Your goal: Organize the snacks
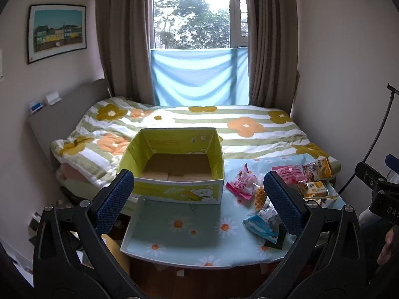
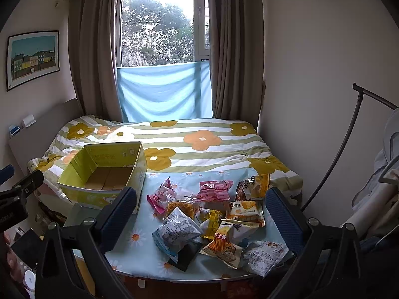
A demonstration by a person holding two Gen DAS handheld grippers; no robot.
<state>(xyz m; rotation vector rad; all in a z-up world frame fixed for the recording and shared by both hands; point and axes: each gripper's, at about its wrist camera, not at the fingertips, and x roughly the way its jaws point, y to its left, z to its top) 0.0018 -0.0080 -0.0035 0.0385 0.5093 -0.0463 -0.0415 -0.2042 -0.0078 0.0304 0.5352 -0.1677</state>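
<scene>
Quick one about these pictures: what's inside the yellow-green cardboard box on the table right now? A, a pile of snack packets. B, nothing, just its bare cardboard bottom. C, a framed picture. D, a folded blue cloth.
B: the box shows only its bare brown cardboard floor, while the snack packets all lie beside it on the daisy-print tablecloth, and both tongs are open and empty.

Black object (image 2: 185, 255) under snacks (image 2: 212, 219), perhaps phone.
</scene>
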